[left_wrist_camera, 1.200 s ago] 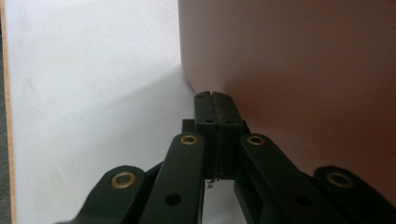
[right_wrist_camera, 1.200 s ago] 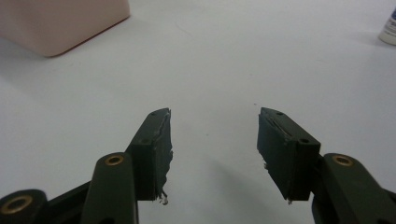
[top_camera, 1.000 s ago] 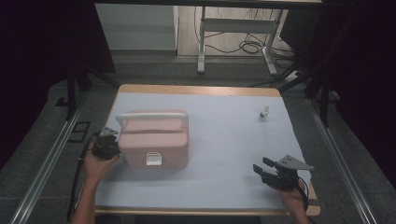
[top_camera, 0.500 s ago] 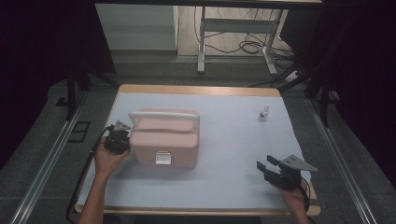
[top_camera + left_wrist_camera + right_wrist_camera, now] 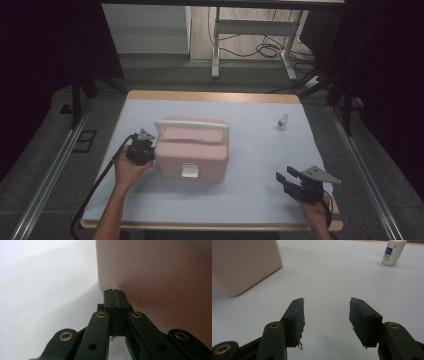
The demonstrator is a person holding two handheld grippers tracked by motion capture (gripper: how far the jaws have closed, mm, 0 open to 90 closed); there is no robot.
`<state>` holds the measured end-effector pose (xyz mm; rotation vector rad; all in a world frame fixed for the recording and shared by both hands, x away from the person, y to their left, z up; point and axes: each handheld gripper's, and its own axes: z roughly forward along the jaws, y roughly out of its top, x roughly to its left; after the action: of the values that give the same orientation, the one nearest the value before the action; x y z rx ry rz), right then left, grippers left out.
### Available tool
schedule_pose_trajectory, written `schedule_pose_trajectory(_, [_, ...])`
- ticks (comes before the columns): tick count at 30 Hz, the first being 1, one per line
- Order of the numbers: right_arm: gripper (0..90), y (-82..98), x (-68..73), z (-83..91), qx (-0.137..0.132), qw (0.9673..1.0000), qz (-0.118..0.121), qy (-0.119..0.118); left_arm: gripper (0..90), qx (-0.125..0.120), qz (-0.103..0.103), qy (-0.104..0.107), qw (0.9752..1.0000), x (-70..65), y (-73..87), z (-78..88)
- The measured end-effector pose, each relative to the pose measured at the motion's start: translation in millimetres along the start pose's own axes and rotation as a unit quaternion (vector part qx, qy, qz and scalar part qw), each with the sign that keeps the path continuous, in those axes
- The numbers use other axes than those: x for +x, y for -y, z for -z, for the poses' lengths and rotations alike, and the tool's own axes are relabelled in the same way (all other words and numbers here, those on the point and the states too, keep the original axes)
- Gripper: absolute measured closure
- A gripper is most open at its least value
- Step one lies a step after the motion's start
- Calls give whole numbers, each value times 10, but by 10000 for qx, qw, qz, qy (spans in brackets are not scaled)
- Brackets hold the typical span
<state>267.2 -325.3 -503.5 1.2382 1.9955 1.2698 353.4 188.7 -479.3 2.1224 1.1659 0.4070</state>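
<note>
A pink box [image 5: 192, 150] with a white handle and a white front latch stands left of the table's middle. My left gripper [image 5: 146, 148] is at its left end; in the left gripper view the jaws are shut, empty, and their tips [image 5: 114, 293] rest against the pink wall [image 5: 160, 277]. My right gripper [image 5: 286, 179] is near the table's front right, its jaws standing open over bare sheet with nothing between them [image 5: 326, 312]. The box's corner [image 5: 244, 265] lies ahead to its left.
A small white bottle [image 5: 283, 120] with a blue label [image 5: 392, 251] stands upright at the back right of the pale sheet [image 5: 250, 200]. Beyond the table's far wooden edge are a white cabinet, desk legs and cables on the floor.
The pink box has slid to the right across the table with my left gripper shut against its left end. The right gripper has stayed where it was.
</note>
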Motion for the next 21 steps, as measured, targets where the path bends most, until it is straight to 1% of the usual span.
schedule_pose_trajectory(4, [458, 0, 3, 2, 14, 10000, 26, 15, 900, 61, -119, 76, 9999, -77, 10, -10])
schedule_pose_trajectory(5, [458, 1, 3, 1, 16, 10000, 29, 17, 900, 108, -179, 98, 9997, -108, 24, -10])
schedule_pose_trajectory(6, [458, 1, 3, 1, 16, 10000, 29, 17, 900, 108, -179, 98, 9997, -108, 24, -10])
schedule_pose_trajectory(8, [458, 2, 3, -3, 5, 10000, 11, 17, 900, 138, -255, 103, 9995, -139, 38, -6])
schedule_pose_trajectory(10, [458, 1, 4, -4, 27, 10000, 23, 19, 900, 137, -293, 158, 9994, -174, 48, -7])
schedule_pose_trajectory(13, [458, 2, 13, -12, 30, 10000, 26, 15, 900, 122, -293, 248, 9992, -224, 45, -24])
schedule_pose_trajectory(16, [458, 2, 22, -15, 34, 10000, 41, 3, 900, 151, -368, 289, 9988, -281, 28, -44])
schedule_pose_trajectory(17, [458, 2, 23, -14, 31, 10000, 42, -1, 900, 148, -406, 324, 9985, -326, 23, -54])
schedule_pose_trajectory(18, [458, 2, 23, -14, 31, 10000, 42, -1, 900, 148, -406, 324, 9985, -326, 23, -54])
schedule_pose_trajectory(21, [457, 3, 17, -13, 21, 10000, 27, 3, 900, 130, -444, 384, 9982, -387, 18, -71])
